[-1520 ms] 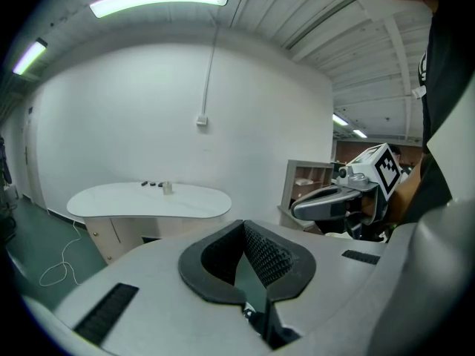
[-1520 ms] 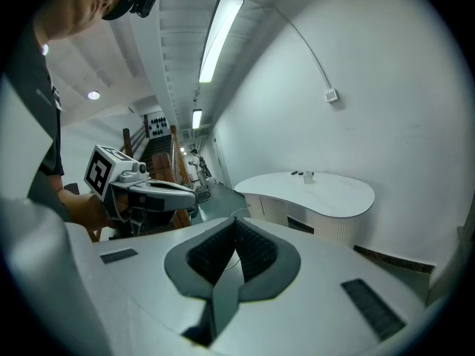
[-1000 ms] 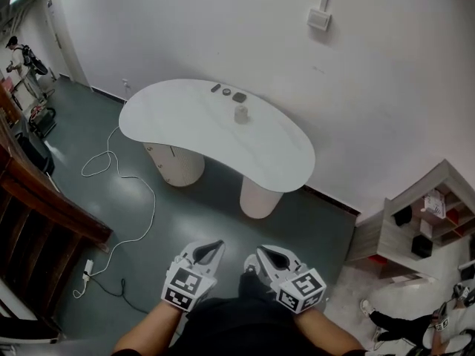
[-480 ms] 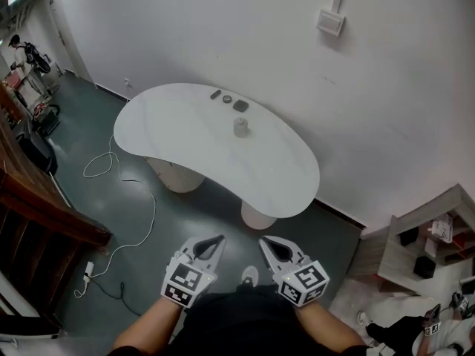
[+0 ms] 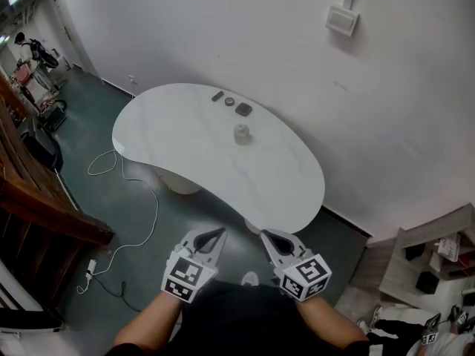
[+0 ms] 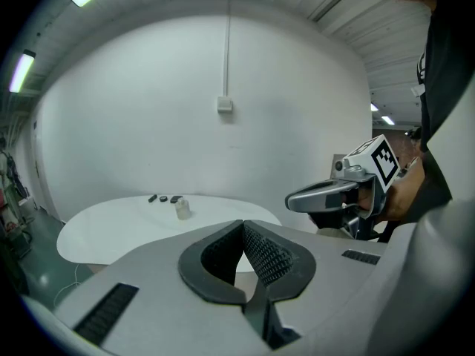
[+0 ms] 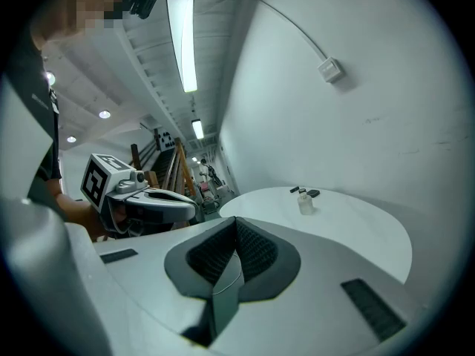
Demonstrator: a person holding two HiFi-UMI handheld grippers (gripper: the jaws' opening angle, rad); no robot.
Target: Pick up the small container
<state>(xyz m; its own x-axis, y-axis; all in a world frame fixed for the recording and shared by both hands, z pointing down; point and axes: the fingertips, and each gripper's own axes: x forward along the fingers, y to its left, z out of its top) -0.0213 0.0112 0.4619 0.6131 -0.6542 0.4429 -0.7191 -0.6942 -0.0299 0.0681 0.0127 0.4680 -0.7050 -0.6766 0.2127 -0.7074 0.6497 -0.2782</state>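
My left tongs (image 5: 214,233) and right tongs (image 5: 269,236) are clenched on nothing. Well ahead sits the table (image 5: 171,143); on it the small container (image 5: 242,133), contents unclear, dark bits (image 5: 228,102) just beyond.

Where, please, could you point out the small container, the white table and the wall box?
small container (image 5: 242,133), head view, its body.
white table (image 5: 178,136), head view, bare top.
wall box (image 5: 342,19), head view, its front face.

Head view steeply down, gripper views low and forward, the distant table (image 5: 185,139) common to all
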